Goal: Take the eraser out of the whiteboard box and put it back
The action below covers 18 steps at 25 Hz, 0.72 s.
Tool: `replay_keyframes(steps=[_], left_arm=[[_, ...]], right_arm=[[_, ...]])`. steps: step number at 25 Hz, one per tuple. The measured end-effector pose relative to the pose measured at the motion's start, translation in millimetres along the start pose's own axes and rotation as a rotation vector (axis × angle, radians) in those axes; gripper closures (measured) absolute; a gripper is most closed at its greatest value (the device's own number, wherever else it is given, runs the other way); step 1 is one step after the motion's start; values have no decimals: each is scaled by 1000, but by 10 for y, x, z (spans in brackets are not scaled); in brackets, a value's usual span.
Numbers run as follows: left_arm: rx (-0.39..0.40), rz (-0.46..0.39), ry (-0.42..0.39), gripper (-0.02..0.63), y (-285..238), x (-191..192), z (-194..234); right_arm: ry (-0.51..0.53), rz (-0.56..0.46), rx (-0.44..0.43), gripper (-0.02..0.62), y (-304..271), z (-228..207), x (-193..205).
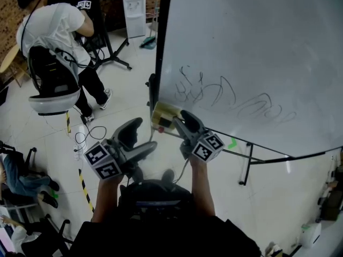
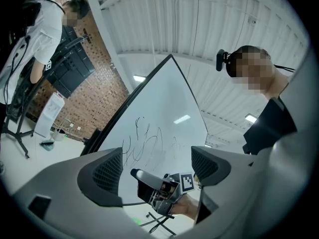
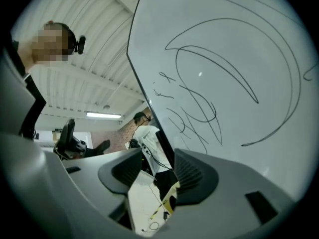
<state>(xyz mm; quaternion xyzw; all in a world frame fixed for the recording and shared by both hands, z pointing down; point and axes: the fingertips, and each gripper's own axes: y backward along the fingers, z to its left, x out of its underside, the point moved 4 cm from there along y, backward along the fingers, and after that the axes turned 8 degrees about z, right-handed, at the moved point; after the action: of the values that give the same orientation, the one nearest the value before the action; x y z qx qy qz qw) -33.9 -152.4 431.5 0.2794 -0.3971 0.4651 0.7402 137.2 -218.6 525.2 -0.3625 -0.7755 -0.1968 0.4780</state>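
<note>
Left gripper [image 1: 138, 140]: hanging near the body, jaws spread wide, gripping nothing.
Right gripper [image 1: 181, 121]: pointing just beside the box, jaws slightly parted, empty.
Whiteboard box [image 1: 165, 115]: sitting at the whiteboard's [image 1: 257, 52] lower left corner; the eraser, presumably inside, is not showing.
Doing it well: squaring the jaws across the eraser before closing.

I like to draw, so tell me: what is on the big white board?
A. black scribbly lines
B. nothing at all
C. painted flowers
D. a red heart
A: the whiteboard bears thin black scribbled lines, which also show in both gripper views.
</note>
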Motion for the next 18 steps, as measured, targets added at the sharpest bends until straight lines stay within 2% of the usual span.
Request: replay_keyframes(steps=[4, 10, 18], left_arm=[[-20, 14, -4, 178, -88, 55, -87], [-69, 32, -1, 176, -239, 217, -223], [-154, 47, -2, 178, -135, 321, -362]], right_arm=[[-41, -60, -64, 364, 155, 61, -130], [-40, -115, -134, 365, 439, 117, -260], [-90, -171, -224, 397, 597, 215, -259]])
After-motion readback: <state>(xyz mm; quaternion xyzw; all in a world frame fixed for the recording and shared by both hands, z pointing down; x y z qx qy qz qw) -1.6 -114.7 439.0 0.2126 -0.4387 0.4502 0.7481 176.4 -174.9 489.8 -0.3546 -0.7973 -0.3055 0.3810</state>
